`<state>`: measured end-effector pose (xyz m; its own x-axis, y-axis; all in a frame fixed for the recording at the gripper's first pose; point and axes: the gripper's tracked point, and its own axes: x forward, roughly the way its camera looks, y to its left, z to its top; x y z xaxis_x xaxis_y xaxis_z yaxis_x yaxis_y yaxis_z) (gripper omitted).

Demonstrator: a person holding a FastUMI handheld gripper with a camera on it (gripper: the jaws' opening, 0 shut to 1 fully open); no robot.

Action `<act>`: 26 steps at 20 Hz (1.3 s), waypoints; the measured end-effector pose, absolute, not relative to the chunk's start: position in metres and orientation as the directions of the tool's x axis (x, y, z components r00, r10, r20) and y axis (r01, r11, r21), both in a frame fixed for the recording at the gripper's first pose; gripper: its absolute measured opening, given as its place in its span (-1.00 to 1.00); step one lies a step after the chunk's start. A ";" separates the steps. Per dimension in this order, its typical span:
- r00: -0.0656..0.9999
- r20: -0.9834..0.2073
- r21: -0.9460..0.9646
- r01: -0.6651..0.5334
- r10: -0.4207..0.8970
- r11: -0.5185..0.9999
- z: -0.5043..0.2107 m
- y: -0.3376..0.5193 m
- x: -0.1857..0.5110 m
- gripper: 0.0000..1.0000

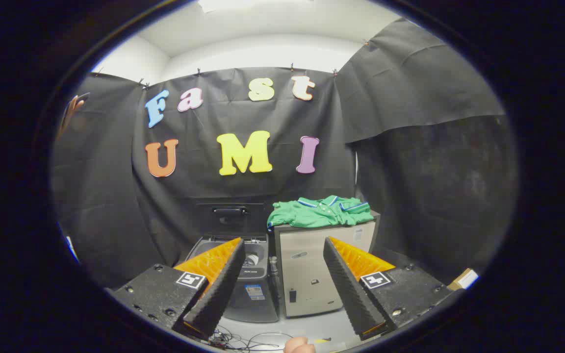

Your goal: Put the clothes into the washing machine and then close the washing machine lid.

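The gripper (pixel 282 289) is held with its two fingers spread wide apart and nothing between them, well short of the green shirt (pixel 321 212), which lies rumpled on top of a pale cabinet (pixel 312 274) beyond the fingers, its long axis running side to side and its blue-and-white trimmed collar turned up toward the far side. Just left of the cabinet stands the dark washing machine (pixel 253 289), its lid (pixel 229 215) raised upright against the black wall and its drum open. Stickers on the washer's front and on the cabinet are too small to read.
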<state>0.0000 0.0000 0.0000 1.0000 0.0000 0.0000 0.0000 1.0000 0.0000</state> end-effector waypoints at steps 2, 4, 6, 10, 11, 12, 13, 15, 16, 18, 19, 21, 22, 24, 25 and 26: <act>1.000 0.011 -0.010 0.002 -0.002 1.000 0.004 0.000 -0.001 1.00; 1.000 0.015 -0.022 0.005 -0.005 1.000 0.004 0.002 -0.002 1.00; 1.000 0.016 -0.030 0.000 0.001 1.000 0.006 0.004 -0.004 1.00; 0.999 0.032 -0.047 0.004 -0.003 0.999 0.012 0.004 -0.008 1.00; 0.999 0.035 -0.054 0.005 -0.004 0.999 0.014 0.004 -0.008 1.00; 0.999 0.039 -0.061 0.007 -0.004 0.998 0.016 0.005 -0.008 1.00; 0.999 0.042 -0.066 0.005 -0.003 0.998 0.017 0.007 -0.007 1.00; 0.999 0.051 -0.070 0.002 0.001 0.998 0.020 0.008 -0.008 1.00; 0.999 0.052 -0.073 0.002 0.001 0.997 0.021 0.009 -0.007 1.00; 0.998 0.056 -0.080 0.008 -0.003 0.997 0.021 0.008 -0.007 1.00; 0.998 0.062 -0.083 0.008 -0.002 0.996 0.022 0.009 -0.008 1.00; 0.998 0.065 -0.092 0.006 0.000 0.996 0.023 0.011 -0.007 1.00; 0.998 0.068 -0.090 0.008 -0.001 0.996 0.024 0.011 -0.007 1.00; 0.997 0.076 -0.081 0.013 -0.007 0.997 0.028 0.011 -0.006 1.00; 0.997 0.081 -0.078 0.020 -0.013 0.997 0.028 0.009 -0.005 0.99; 0.996 0.086 -0.074 0.021 -0.015 0.997 0.030 0.009 -0.003 0.99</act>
